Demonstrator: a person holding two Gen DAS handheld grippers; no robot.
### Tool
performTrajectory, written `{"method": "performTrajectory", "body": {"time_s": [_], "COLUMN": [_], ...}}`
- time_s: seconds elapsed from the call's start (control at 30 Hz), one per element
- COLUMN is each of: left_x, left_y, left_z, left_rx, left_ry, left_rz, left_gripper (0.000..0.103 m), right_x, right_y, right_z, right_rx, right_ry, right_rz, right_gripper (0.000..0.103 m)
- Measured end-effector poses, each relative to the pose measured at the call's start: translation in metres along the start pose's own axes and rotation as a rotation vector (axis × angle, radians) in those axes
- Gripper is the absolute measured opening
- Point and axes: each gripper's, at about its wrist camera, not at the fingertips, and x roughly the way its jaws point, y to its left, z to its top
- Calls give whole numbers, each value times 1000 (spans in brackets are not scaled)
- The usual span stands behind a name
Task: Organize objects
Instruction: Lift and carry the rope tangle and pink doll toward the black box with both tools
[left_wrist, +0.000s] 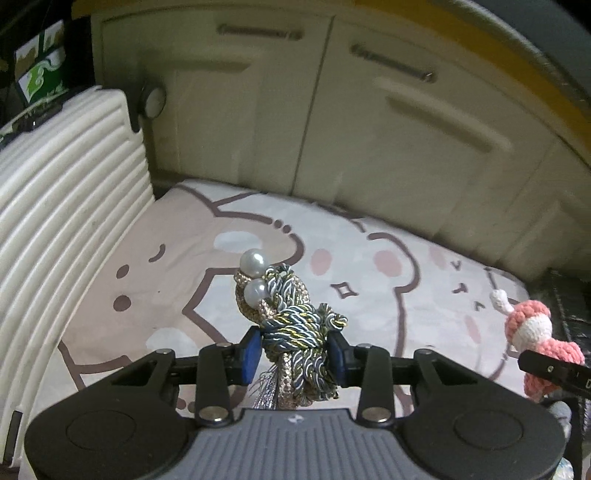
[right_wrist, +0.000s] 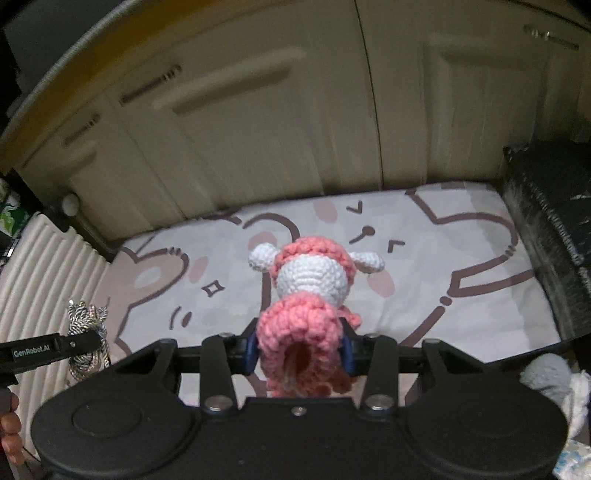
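cord bundle (left_wrist: 295, 325) — blue-grey, gold, with white pearls; crochet doll (right_wrist: 310, 284) pink and white; mat (left_wrist: 369, 258) — cream, brown cartoon outlines

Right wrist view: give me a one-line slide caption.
Right gripper clamps a pink-and-white crocheted doll above a cartoon-bear printed cloth, cream cabinet doors behind.

Cream cabinet doors (left_wrist: 388, 122) (long handles), bear-print mat (right_wrist: 461, 258), ribbed white case (left_wrist: 66, 192)

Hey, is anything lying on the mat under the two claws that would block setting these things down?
Nothing visible does. The left claw grips the rope knot and the right claw grips the crochet doll; the bear mat below shows bare.
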Motion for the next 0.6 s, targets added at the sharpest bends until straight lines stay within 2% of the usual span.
{"method": "performTrajectory", "body": {"time_s": [0.27, 0.6], "left_x": [-34, -73], "left_y": [-15, -39], "left_z": [-9, -20], "left_rx": [69, 127], "left_ry": [-45, -102], "left_rz": [-18, -76], "left_gripper": [40, 40], "right_x": [-39, -83], "right_y": [5, 2], "right_z": [-5, -16], "right_rx": [-23, -51], "right_ry": [-45, -85], "right_rz": [2, -16], "right_gripper": [43, 43]}}
